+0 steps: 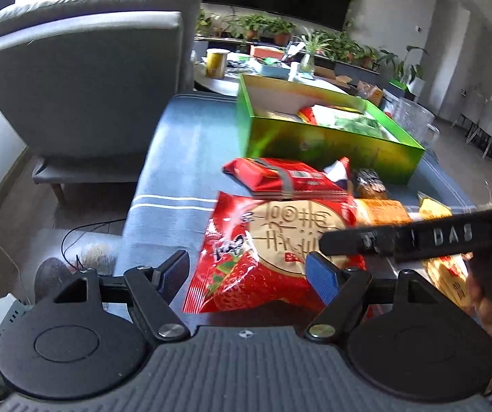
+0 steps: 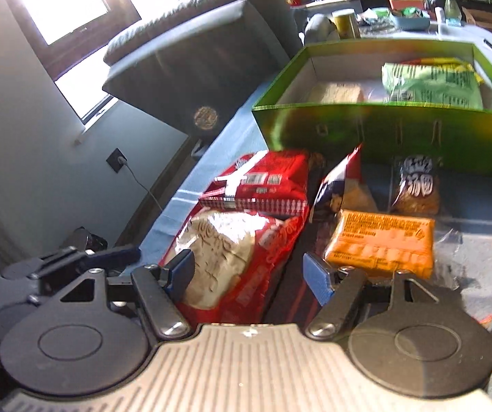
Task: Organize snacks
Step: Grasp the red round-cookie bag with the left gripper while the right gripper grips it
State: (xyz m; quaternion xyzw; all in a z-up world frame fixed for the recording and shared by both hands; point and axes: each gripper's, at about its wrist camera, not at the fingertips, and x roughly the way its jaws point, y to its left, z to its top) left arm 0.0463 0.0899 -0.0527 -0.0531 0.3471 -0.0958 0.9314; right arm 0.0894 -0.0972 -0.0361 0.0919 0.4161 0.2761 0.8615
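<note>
The green box (image 2: 376, 130) at the table's far edge holds only a green bag (image 2: 431, 84) and a little else — most of the sorting looks left to do. Near the front edge lie the strawberry bag (image 1: 266, 254), a red pack (image 2: 263, 182) on it, an orange pack (image 2: 379, 243) and a dark packet (image 2: 415, 185). Left gripper (image 1: 246, 274) and right gripper (image 2: 249, 274) — both jaws apart, holding nothing, over the strawberry bag.
</note>
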